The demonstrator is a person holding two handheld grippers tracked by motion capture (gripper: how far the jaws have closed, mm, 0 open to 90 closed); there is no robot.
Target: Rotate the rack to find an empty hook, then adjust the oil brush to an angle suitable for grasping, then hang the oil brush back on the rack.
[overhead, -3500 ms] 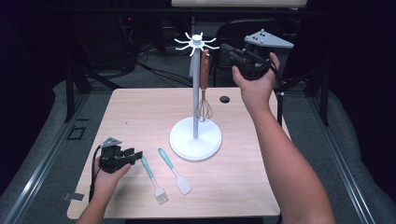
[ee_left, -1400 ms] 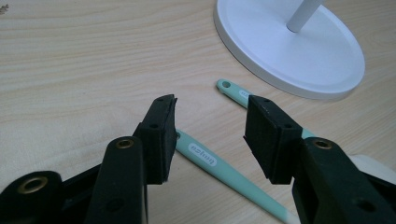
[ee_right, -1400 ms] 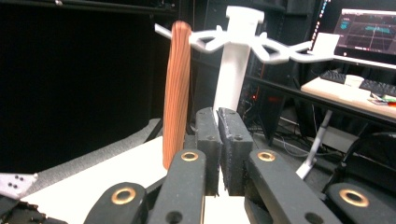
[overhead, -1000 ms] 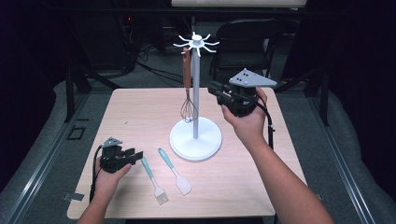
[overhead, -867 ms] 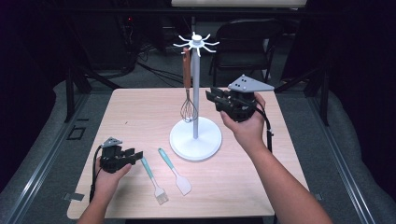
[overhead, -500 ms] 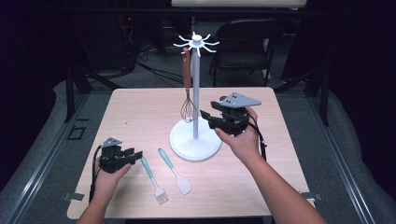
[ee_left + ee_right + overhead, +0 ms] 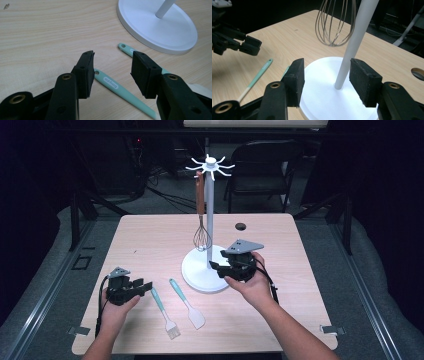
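Two grippers, both with jaws parted and empty. Right gripper point(image 7: 216, 266) hovers over the white stand base point(image 7: 197, 272), pole point(image 7: 354, 42) just ahead between its jaws, whisk point(image 7: 337, 22) hanging beyond. Left gripper point(image 7: 112, 68) sits low; basting brush handle point(image 7: 122, 91) lies under its jaws, spatula point(image 7: 187, 304) just beyond.

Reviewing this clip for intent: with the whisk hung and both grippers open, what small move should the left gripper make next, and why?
Probably ease the left gripper forward and down over the teal brush handle. Its open jaws already straddle that handle on the table, while the whisk hangs from the stand.
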